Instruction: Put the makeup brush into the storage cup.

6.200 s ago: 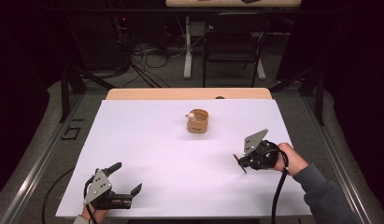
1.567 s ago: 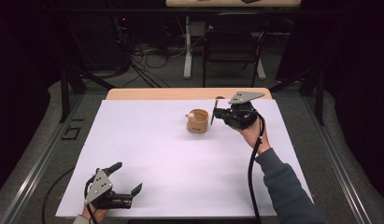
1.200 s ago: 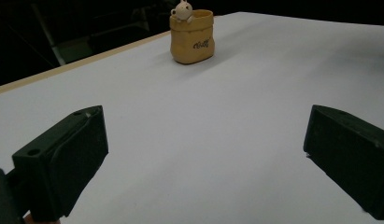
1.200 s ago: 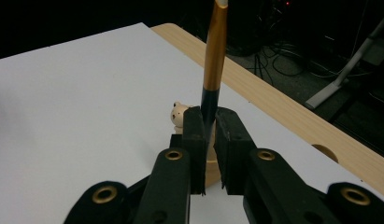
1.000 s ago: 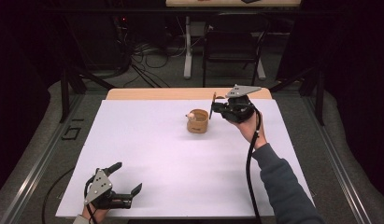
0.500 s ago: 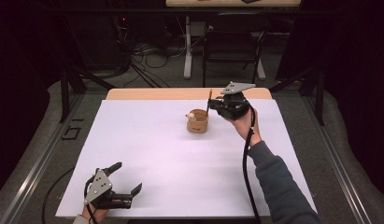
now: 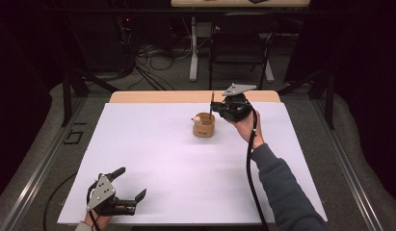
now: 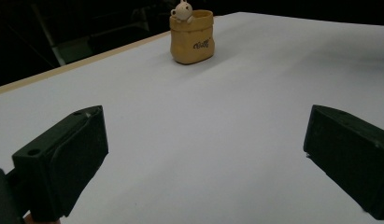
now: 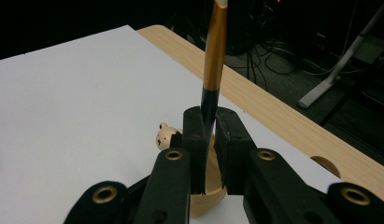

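Your right gripper (image 9: 207, 135) has its jaws pressed together on a pen (image 9: 213, 60) with a gold barrel and a dark lower part. The pen stands almost upright, its upper end pointing to the ceiling. In the high view this gripper (image 7: 213, 109) hangs just beside the small tan pot (image 7: 204, 126), a little behind it and to its right, near the far middle of the white table (image 7: 152, 154). From the right gripper view, the pot (image 9: 209, 198) sits directly under the jaws, mostly hidden by them, and a small bear figure (image 9: 165, 136) looks over its rim.

The step in hand seems to be putting the pen into the pot. I cannot see the lower tip of the pen, so please do not assume it is already over the opening. Bring it above the middle of the mouth and away from the bear figure, which takes some place on the rim. Keep the pen vertical, because the pot looks light and a tilted pen pushing on the wall may tip it or slide it. Go down slowly, and separate the jaws only when the tip is well inside.

Your left gripper (image 7: 129, 189) rests at the near left corner, well apart from the pot, jaws wide apart with nothing between them. It may wait there, or come closer to steady the pot if needed.
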Demonstrator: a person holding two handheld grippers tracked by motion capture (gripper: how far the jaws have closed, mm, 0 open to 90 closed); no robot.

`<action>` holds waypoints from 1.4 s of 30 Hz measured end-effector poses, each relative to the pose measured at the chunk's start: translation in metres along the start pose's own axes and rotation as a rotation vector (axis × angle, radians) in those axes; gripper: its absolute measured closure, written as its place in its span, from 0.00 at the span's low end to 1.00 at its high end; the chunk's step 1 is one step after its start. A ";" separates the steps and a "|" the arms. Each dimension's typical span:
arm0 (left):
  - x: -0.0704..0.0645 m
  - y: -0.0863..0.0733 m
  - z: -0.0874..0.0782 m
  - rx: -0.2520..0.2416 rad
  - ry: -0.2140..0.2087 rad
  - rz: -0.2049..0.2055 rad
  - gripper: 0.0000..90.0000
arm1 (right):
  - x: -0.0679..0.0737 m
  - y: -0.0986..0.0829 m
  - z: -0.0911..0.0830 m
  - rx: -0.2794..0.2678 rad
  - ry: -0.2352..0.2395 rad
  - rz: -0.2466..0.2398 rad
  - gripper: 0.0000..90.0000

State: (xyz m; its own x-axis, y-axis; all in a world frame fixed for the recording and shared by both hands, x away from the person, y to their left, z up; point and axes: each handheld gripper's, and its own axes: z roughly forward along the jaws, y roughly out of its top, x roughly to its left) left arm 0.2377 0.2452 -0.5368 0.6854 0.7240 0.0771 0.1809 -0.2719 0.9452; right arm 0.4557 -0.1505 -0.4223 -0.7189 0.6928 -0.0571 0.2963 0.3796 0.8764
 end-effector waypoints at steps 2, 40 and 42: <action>0.000 0.000 0.000 0.000 0.000 0.001 0.00 | -0.001 0.000 0.002 0.001 -0.001 0.001 0.92; 0.002 0.000 0.001 0.002 0.002 -0.005 0.00 | 0.004 -0.008 0.034 0.089 -0.025 -0.018 0.92; 0.002 0.000 0.000 0.001 0.004 -0.008 0.00 | 0.004 -0.009 0.036 0.101 -0.029 -0.023 0.93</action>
State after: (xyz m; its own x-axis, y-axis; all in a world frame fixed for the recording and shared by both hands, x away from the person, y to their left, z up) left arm 0.2390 0.2461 -0.5371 0.6813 0.7285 0.0709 0.1866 -0.2666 0.9456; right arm 0.4726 -0.1291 -0.4473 -0.7082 0.7001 -0.0918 0.3429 0.4546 0.8220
